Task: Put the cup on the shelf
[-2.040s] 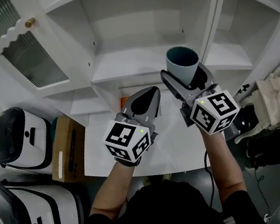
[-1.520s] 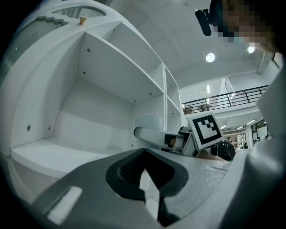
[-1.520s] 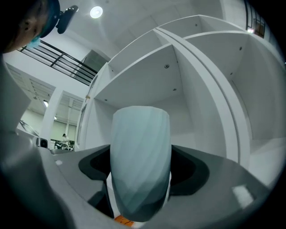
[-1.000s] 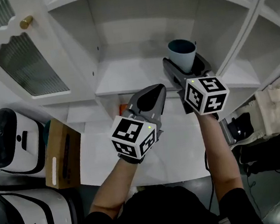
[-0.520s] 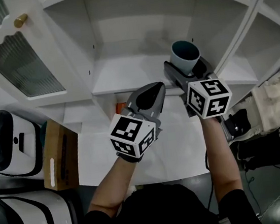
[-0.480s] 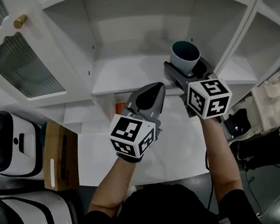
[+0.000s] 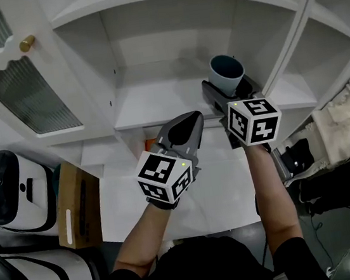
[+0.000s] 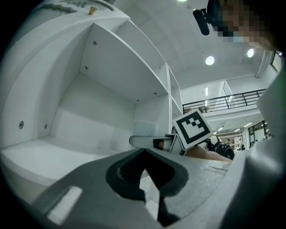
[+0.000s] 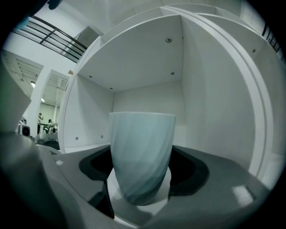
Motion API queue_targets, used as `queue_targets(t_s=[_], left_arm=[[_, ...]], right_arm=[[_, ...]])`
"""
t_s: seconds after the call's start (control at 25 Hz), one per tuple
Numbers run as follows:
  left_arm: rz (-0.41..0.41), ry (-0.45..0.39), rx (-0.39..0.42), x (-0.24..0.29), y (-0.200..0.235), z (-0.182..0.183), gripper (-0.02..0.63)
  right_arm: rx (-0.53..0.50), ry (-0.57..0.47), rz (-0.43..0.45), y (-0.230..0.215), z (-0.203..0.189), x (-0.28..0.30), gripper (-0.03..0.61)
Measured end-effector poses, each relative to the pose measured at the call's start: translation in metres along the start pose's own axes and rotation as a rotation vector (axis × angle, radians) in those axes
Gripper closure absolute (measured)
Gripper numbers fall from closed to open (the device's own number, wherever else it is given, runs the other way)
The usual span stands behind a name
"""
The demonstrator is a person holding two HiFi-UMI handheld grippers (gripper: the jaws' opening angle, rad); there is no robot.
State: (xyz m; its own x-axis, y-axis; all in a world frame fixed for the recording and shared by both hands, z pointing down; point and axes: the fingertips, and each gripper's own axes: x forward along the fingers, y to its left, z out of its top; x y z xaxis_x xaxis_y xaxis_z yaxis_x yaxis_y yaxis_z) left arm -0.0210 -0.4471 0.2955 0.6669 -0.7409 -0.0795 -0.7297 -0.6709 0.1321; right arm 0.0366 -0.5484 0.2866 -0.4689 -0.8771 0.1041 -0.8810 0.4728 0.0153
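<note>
My right tool (image 7: 229, 89) is clamped on the blue-grey ribbed cup (image 7: 226, 72), one jaw on each side of its lower body. The cup stands upright, mouth up, over the right part of the white shelf (image 7: 157, 100) and near the compartment's right wall. I cannot tell whether its base touches the board. In the right gripper view the cup (image 9: 142, 152) fills the gap in the tool (image 9: 140, 181). My left tool (image 7: 191, 120) is level just left of it at the shelf's front edge, with its jaws together and nothing between them (image 8: 147, 179). The cabinet door (image 7: 7, 81) stands open at the left, above the white desk (image 7: 132, 199).
</note>
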Motion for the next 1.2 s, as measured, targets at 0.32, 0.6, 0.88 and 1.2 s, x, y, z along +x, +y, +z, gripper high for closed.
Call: queue_targets(t_s=[0.32,0.6,0.88,1.2], left_arm=[[0.000,-0.001,-0.005,0.000,0.002,0.001,0.614],[-0.004,0.008,-0.011,-0.002,0.001,-0.003,0.614],[-0.010,0.018,-0.012,-0.009,-0.001,-0.005,0.614],[-0.018,0.033,-0.012,-0.020,-0.007,-0.010,0.614]], right_arm=[[-0.001,0.052,-0.055,-0.014,-0.005,0.017,0.198],[-0.006,0.055,-0.040,-0.010,-0.006,0.013,0.135],[0.025,0.023,-0.048,-0.002,-0.004,-0.013,0.140],[0.058,-0.004,-0.020,0.013,-0.014,-0.048,0.189]])
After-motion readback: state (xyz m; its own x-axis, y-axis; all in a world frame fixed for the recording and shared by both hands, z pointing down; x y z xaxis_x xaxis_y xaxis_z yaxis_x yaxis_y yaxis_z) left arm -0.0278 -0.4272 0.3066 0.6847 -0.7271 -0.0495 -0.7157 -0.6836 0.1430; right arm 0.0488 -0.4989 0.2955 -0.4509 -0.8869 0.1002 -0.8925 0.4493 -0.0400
